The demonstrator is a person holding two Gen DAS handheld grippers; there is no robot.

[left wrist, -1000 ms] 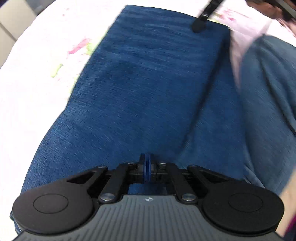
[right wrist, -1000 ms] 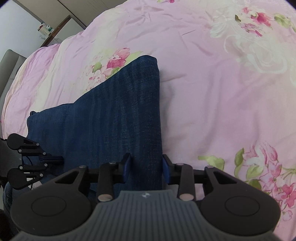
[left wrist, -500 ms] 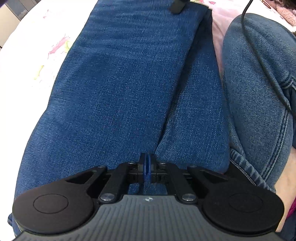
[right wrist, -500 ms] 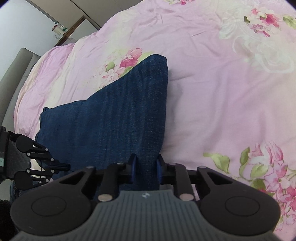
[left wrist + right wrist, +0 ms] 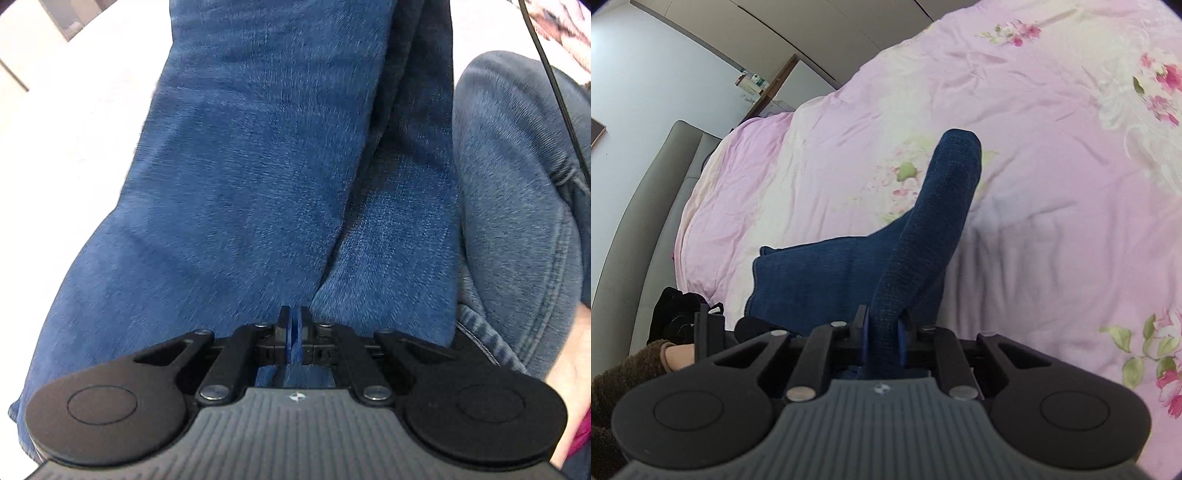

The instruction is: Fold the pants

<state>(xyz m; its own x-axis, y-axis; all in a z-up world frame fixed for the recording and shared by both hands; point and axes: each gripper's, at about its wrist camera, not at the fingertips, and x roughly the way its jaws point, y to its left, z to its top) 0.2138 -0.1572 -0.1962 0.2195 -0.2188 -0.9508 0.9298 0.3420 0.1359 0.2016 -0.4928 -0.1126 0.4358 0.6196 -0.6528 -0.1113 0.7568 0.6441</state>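
The pants (image 5: 923, 236) are pinched at the near edge by the left gripper (image 5: 294, 334) and right gripper (image 5: 882, 332); mid-fold, carrying toward the bedspread's (image 5: 1052, 147) far end seems next.

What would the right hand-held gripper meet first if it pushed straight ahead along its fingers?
The right hand-held gripper is shut on the dark blue denim pants, so the raised fold of that fabric lies directly ahead. Beyond it, probably the pink floral bedspread, though depth is unclear.
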